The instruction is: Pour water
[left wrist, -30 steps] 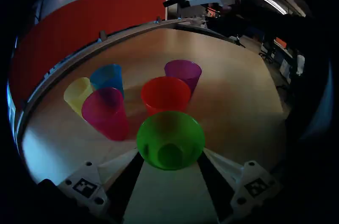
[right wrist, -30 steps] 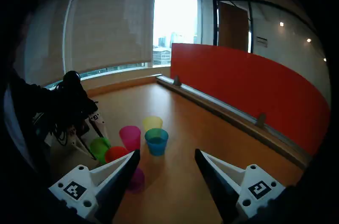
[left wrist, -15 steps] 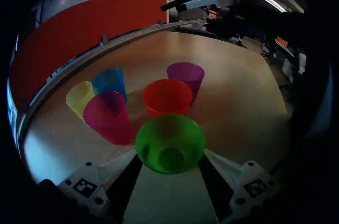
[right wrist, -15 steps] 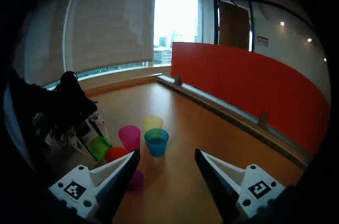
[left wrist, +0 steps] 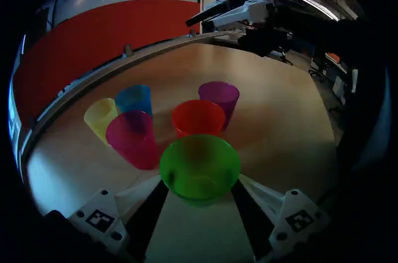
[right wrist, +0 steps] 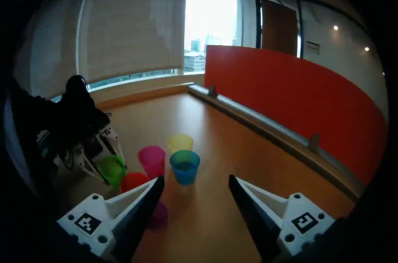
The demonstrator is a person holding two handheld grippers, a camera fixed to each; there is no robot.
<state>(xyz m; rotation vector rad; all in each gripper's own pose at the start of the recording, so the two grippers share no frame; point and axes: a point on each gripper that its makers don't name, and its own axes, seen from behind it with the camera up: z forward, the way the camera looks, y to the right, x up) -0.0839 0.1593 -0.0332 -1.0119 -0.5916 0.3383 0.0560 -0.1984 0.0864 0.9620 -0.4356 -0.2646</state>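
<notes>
Green cup (left wrist: 200, 161) up a bit, clamped in our L gripper (left wrist: 200, 179) to pour, prob. into orange cup (left wrist: 198, 116) just ahead; R gripper (right wrist: 195, 179) agape, empty.

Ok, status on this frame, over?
Left gripper shut on green cup. Right gripper open, empty. Orange cup close ahead of green cup.

Translucent green cup (left wrist: 200, 168) — beside orange cup (left wrist: 198, 118).

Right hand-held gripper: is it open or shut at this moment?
Open. The right hand-held gripper has its fingers wide apart in the right gripper view, holding nothing; the blue cup stands beyond them.
</notes>
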